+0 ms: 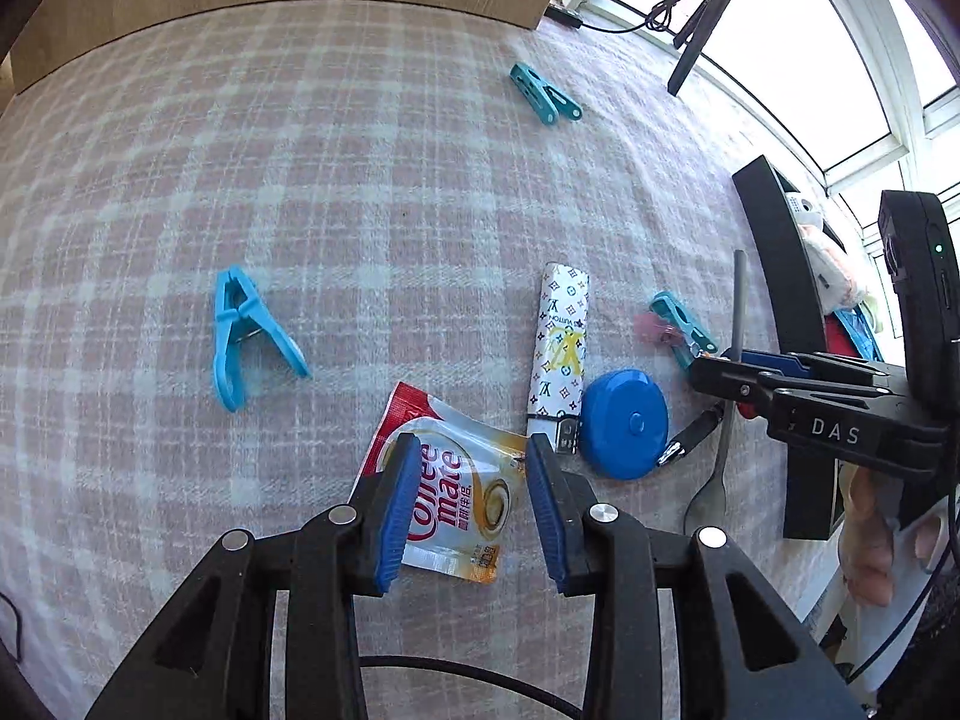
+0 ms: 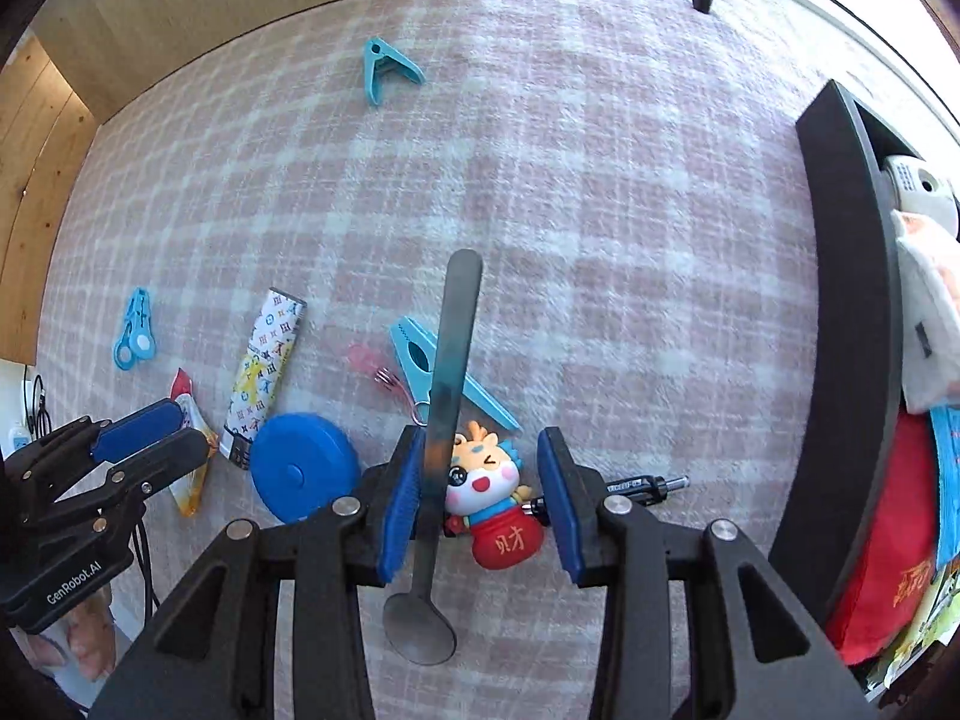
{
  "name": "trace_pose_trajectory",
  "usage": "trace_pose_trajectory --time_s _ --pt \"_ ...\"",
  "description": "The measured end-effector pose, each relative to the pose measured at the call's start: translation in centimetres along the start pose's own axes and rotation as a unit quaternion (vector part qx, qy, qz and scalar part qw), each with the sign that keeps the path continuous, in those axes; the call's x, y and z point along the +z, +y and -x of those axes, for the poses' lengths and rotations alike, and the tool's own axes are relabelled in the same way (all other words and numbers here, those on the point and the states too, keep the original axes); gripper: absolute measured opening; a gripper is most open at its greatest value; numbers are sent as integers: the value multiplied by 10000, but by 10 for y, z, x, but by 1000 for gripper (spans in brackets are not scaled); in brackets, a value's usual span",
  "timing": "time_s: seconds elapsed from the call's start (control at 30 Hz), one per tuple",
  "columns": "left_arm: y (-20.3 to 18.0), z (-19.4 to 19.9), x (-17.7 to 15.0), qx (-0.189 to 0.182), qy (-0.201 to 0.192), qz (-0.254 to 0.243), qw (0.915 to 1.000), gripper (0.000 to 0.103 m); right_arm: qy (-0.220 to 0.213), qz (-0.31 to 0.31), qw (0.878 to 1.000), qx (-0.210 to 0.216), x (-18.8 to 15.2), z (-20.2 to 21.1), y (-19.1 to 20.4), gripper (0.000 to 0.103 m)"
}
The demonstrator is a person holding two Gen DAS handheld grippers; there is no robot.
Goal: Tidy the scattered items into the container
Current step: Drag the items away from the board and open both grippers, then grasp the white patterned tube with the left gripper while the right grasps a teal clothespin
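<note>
The left tool (image 1: 474,504) hangs wide open over the Coffee mate sachet (image 1: 447,501) on the checked desk (image 1: 360,210), touching nothing. The right tool (image 2: 477,498) is also spread wide, straddling a dragon toy (image 2: 489,492), with a spoon (image 2: 441,432) lying beside its left finger. The black container (image 2: 852,324) stands at three o'clock, already holding several items, while blue clips (image 1: 243,336) lie scattered toward ten and twelve o'clock.

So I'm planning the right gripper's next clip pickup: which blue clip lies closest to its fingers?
The clip lying under the spoon handle, beside the pink trinket. The other two lie farther off: one near the wooden board, one at far left.
</note>
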State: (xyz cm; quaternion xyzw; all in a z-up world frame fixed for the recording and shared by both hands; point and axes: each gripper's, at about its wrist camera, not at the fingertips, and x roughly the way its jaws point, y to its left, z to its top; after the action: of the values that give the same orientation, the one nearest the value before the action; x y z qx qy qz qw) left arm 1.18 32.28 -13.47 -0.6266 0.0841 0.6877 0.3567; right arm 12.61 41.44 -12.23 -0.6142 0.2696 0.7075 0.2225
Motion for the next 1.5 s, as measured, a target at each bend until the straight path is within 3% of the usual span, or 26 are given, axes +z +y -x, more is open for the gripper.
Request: trace_pose_trajectory --time_s 0.17,0.23,0.27,0.33,0.43,0.53,0.6,0.7,0.83,1.0,1.23,1.3,1.5 --pt "34 45 -38 215 -173 187 9994 34 -325 -341 9989 84 -24 32 -41 38" --pt "39 60 -40 243 -286 220 9991 34 -469 -383 9981 142 -18 43 -92 38" --pt "41 67 -40 260 -338 213 9989 34 -518 -354 9979 152 4 47 -122 38" --pt "38 71 -37 232 -369 203 9988 34 -573 -185 9981 150 4 49 -116 38" --pt "19 63 -26 281 -322 13 9991 34 -563 133 9981 231 -17 35 -58 38" --pt "-4 48 -12 178 -241 -112 9995 34 -610 596 9960 283 -3 37 -34 38" --pt "-19 40 -3 143 -207 -238 9994 34 -620 826 9944 232 -14 40 -40 38" --pt "-29 32 8 156 -104 -314 9993 34 -711 991 9924 165 -1 54 -36 38" --pt "-35 10 23 62 172 -274 9995 34 -716 1049 9917 224 30 53 -29 38" --pt "-38 -9 32 243 323 -281 9988 33 -751 1034 9914 274 78 41 -23 38" --pt "-47 -12 32 541 280 -527 9968 32 -664 985 9922 378 128 25 -8 38" --pt "-46 -12 31 666 253 -532 9960 25 -625 995 9924 366 141 15 -2 38" --pt "-38 -10 29 691 248 -463 9962 23 -474 1033 9932 234 164 -14 13 38"
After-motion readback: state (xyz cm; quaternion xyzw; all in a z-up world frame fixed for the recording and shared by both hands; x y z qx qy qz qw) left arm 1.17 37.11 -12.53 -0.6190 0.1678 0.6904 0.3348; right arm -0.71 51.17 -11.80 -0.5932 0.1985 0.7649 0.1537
